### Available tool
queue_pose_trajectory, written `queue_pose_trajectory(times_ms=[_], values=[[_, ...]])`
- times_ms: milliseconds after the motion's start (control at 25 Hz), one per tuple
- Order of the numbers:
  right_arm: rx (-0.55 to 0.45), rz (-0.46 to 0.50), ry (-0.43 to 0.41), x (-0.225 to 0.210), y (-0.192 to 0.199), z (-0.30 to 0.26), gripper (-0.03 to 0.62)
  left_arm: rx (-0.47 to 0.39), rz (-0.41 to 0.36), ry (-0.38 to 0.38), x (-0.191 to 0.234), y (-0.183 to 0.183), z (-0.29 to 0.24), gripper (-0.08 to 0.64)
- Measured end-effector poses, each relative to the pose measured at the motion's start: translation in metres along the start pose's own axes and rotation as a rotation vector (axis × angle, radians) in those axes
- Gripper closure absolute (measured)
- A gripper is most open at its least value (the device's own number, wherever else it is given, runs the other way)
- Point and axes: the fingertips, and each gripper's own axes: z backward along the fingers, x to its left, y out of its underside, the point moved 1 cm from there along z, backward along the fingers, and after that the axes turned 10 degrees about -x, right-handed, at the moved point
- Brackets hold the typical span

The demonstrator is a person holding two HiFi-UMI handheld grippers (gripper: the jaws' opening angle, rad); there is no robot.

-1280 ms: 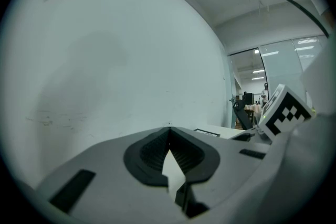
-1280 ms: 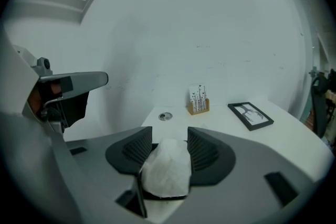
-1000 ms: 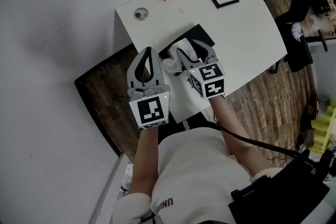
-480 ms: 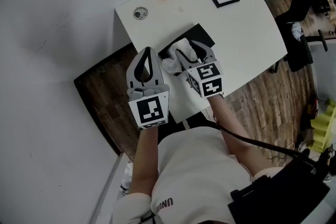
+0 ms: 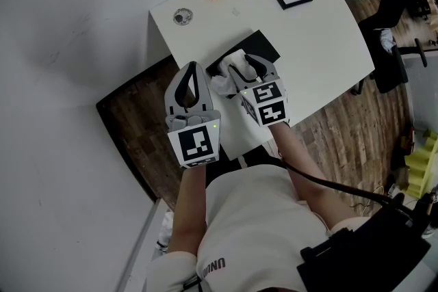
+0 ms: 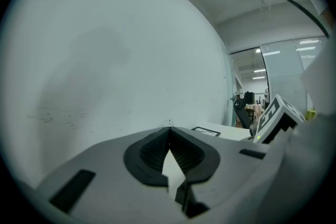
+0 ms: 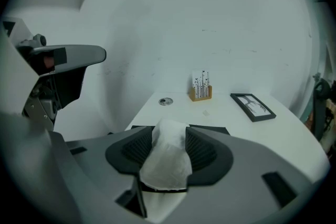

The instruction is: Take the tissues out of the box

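R claw (image 7: 169,132) is clamping a tissue (image 7: 167,160) above the black box (image 5: 264,45) to pull it free, while L claw (image 6: 169,135), closed & empty, is idling alongside

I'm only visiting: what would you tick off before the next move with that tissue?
1. Right gripper clamped on the tissue: ok.
2. Left gripper shut and empty: ok.
3. Left gripper steadying the black box: not ok, it hangs apart from the box.
4. Tissue fully free of the box: cannot tell.
5. Bare space on the table to lay the tissue down: ok.
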Motion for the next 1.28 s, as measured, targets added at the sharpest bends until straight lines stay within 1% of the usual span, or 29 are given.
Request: queue_pose_trajectory(times_ms=[120,240,280,440,600,720,760,880,1000,1080,1160,1200,1280], values=[[0.015,0.028,0.007,0.0,0.001,-0.001,0.38,-0.024,0.045,-0.025,0.001,-0.004,-0.001,0.546],[0.014,0.045,0.016,0.0,0.001,-0.002,0.393,0.002,0.001,-0.003,0.001,0.0,0.001,0.546],[0.015,0.051,0.019,0.0,0.002,-0.002,0.397,0.003,-0.001,-0.002,0.001,0.001,0.001,0.546],[0.017,0.072,0.027,0.0,0.003,-0.002,0.423,-0.01,0.028,-0.016,0.002,0.0,0.001,0.546],[0.021,0.093,0.033,0.0,0.002,-0.002,0.443,0.003,0.006,-0.003,0.001,0.001,0.001,0.546],[0.022,0.106,0.037,0.0,0.001,-0.002,0.459,-0.025,0.05,-0.024,0.0,-0.003,0.0,0.546],[0.021,0.112,0.037,0.0,0.001,-0.002,0.463,-0.024,0.05,-0.023,-0.001,-0.002,0.0,0.546],[0.022,0.141,0.034,0.002,0.0,-0.001,0.482,0.011,0.002,0.002,-0.002,0.003,0.004,0.546],[0.026,0.173,0.036,0.004,-0.001,0.0,0.505,0.005,0.014,-0.007,-0.002,0.002,0.006,0.546],[0.018,0.171,0.039,0.005,-0.002,0.001,0.522,0.009,0.014,-0.009,-0.002,0.003,0.008,0.546],[0.012,0.168,0.04,0.006,-0.003,0.001,0.529,-0.004,0.035,-0.022,-0.001,0.001,0.009,0.546],[0.012,0.17,0.04,0.006,-0.004,0.001,0.531,-0.004,0.035,-0.024,0.0,0.001,0.009,0.546],[0.01,0.166,0.036,0.006,-0.004,0.001,0.535,0.014,0.006,-0.013,0.001,0.003,0.01,0.546]])
